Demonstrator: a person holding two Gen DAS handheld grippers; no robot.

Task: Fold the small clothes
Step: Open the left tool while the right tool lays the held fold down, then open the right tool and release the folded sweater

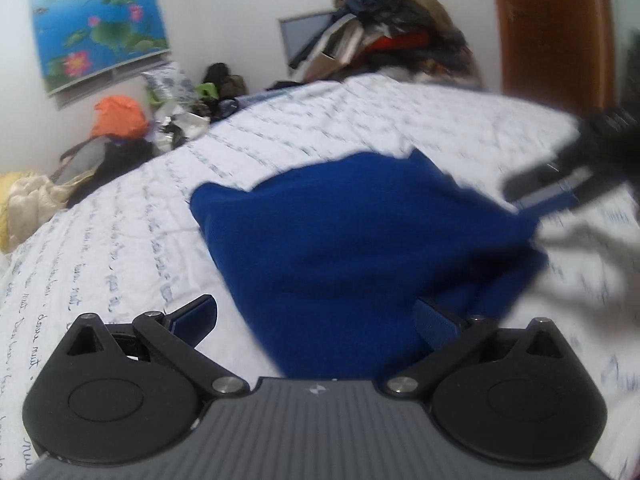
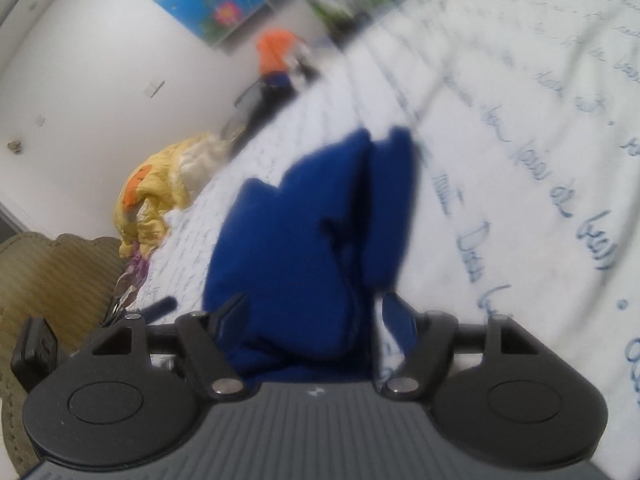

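Note:
A small blue garment (image 1: 360, 240) lies on a white bedspread (image 1: 280, 128) printed with blue script. My left gripper (image 1: 316, 316) is open, its fingers spread wide over the garment's near edge, the right finger resting over the cloth. My right gripper (image 1: 540, 190) reaches in from the right at the garment's right edge. In the right wrist view the garment (image 2: 304, 240) is bunched between the open fingers of my right gripper (image 2: 316, 316). The frame is blurred, so whether cloth is pinched does not show.
A heap of clothes (image 1: 392, 36) sits at the far end of the bed, next to a wooden door (image 1: 556, 28). Clutter with an orange bag (image 1: 118, 116) lies at the bed's left side. A yellow cloth (image 2: 156, 196) and a woven mat (image 2: 52, 280) lie off the bed edge.

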